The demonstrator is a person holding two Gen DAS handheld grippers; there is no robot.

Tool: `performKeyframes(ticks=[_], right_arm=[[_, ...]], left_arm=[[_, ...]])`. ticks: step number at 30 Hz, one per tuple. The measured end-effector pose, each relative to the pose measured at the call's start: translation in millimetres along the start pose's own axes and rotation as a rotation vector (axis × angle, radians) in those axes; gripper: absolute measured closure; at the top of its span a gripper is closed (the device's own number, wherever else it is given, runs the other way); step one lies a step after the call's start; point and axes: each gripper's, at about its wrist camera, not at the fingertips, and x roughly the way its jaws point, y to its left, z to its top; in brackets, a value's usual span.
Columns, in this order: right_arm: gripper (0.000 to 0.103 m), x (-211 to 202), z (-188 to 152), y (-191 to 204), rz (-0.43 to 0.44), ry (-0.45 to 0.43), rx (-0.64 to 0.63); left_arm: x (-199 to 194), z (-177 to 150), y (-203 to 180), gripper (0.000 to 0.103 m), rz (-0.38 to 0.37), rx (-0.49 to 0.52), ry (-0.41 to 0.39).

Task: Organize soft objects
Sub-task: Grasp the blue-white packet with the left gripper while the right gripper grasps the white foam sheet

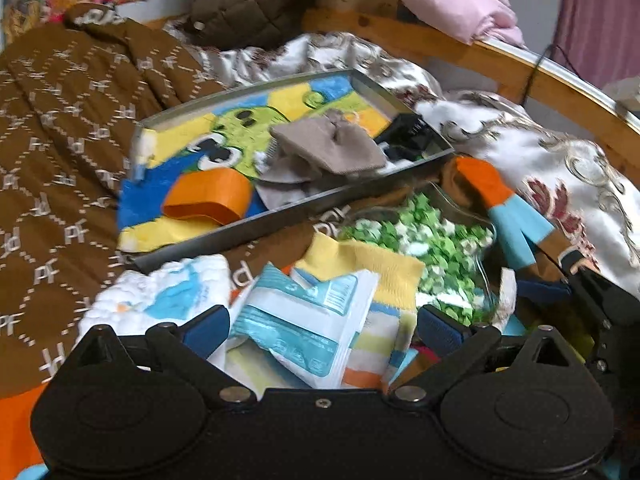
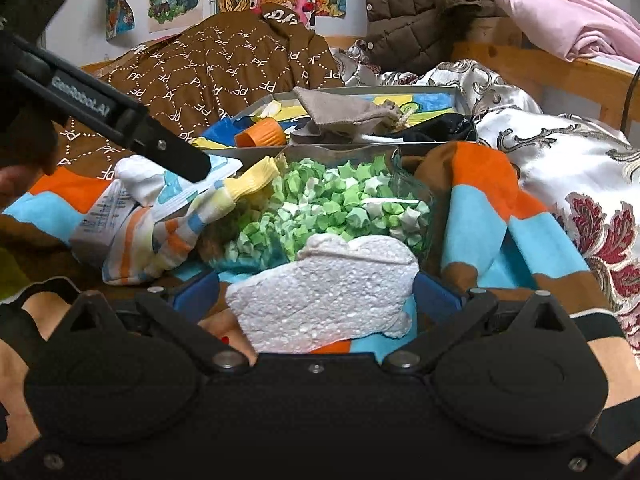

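- Soft things lie heaped on a bed, over a brown patterned blanket [image 1: 60, 128].
- Grey tray [image 1: 288, 220], near the bed's wooden far edge, holds a cartoon towel [image 1: 192, 152], a beige cloth [image 1: 332, 144] and an orange cup [image 2: 260, 133].
- Clear container of green paper stars [image 2: 320, 208] sits just beside the tray.
- White foam piece [image 2: 324, 296] lies between the spread fingers of the right gripper [image 2: 316, 300], unclamped.
- Left gripper [image 1: 320, 324], released, hovers over a white-blue packet [image 1: 304, 332] and a striped sock [image 1: 380, 280].
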Motion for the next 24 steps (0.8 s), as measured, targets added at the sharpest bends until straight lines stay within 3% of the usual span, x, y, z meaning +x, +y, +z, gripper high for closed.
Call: performKeyframes(ticks=[4,14,20,24], right_arm=[[0.001,4,-1,1,0.002,0.001,-0.039],[0.001,14,-1,-8,0.032,0.035,-0.035],[0.003,12,-3,-9,0.034,0.022,-0.034],[0.004,8,-5,-9,0.042,0.005,-0.021]], left_arm=[[11,1,5,0.004,-0.051,0.022,0.036],[25,3,15,0.008,-0.092,0.019,0.045],[28,1,15,0.015,-0.109,0.007,0.056],[26,-2,16,0.025,-0.113,-0.002,0.058]])
